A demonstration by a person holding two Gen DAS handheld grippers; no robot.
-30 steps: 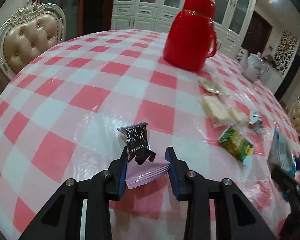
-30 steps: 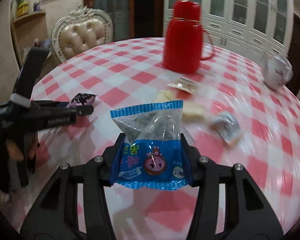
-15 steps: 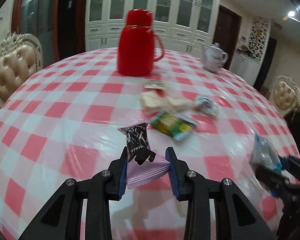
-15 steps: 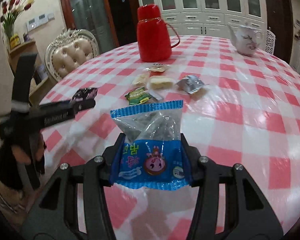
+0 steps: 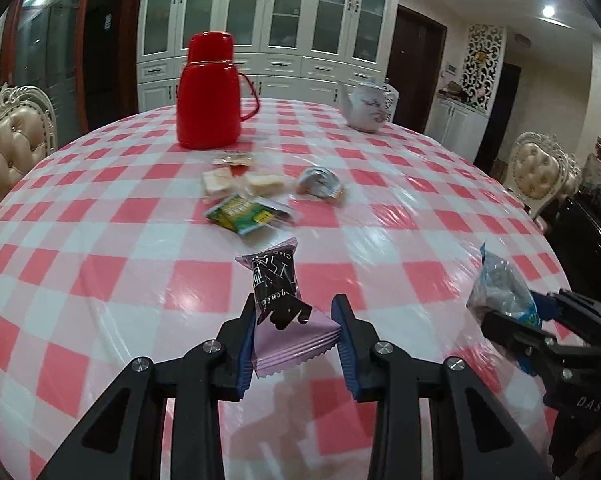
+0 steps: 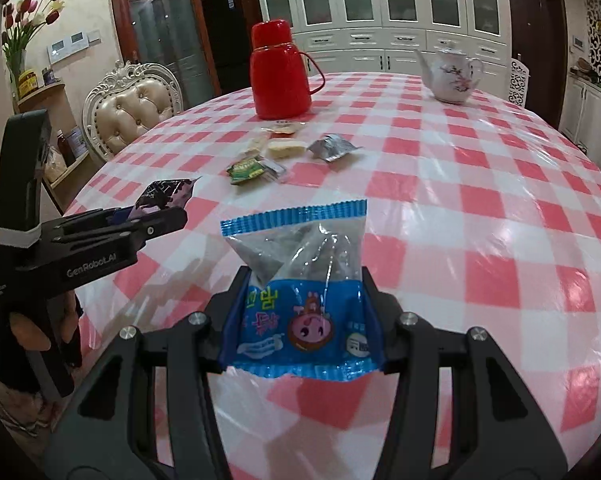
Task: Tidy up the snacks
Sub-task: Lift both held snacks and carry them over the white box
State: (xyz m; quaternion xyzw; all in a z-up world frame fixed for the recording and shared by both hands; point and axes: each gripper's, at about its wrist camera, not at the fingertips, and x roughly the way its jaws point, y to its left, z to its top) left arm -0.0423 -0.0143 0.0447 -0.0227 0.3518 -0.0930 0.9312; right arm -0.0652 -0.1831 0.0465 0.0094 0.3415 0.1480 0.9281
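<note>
Glossy clear film over checked tablecloth point(image 5: 100, 280); shiny plastic red flask point(image 5: 208, 96); glazed ceramic teapot point(image 6: 452, 76); crinkly foil packet point(image 6: 332, 148).

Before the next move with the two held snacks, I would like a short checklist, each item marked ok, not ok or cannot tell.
1. Left hand-held gripper shut on the pink and black packet: ok.
2. Right hand-held gripper shut on the blue bag: ok.
3. Both held snacks clear of the tablecloth: ok, each hangs above it.
4. Snack cluster in front of the red flask, including the green packet and silver packet, lies ahead with bare cloth between: ok.
5. A bin or tray for the snacks in view: not ok, none shows.
6. Blue bag sealed: cannot tell.
</note>
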